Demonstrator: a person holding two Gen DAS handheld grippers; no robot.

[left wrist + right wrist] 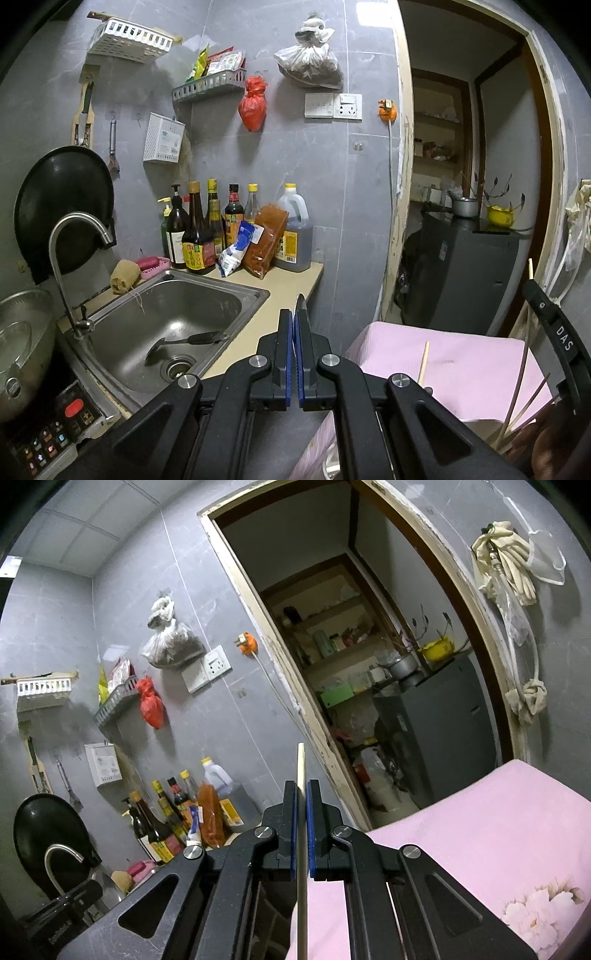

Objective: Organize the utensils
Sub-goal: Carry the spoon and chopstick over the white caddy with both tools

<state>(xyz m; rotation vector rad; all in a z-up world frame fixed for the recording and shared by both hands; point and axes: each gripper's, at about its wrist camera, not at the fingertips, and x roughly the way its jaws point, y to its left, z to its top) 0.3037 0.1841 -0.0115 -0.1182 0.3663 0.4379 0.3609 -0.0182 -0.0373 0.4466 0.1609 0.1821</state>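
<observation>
My left gripper (295, 314) is shut on a thin metal utensil (300, 302), seen edge-on, whose rounded tip sticks out past the blue pads (289, 347). It hovers over the counter edge, right of the sink (236, 291). My right gripper (301, 786) is shut on a pale chopstick (301, 764) that stands upright between its fingers. One loose chopstick (423, 363) lies on the pink cloth (461, 354). Several more sticks (524, 402) rise at the lower right. A dark ladle (184, 341) lies in the sink basin.
Sauce bottles (195, 236) and packets crowd the counter's back corner. A curved faucet (74, 229) and a black wok (62, 199) stand left of the sink, with an induction cooker (55, 424) and a steel pot (22, 332) below. A doorway (369, 664) opens to a grey fridge (443, 720).
</observation>
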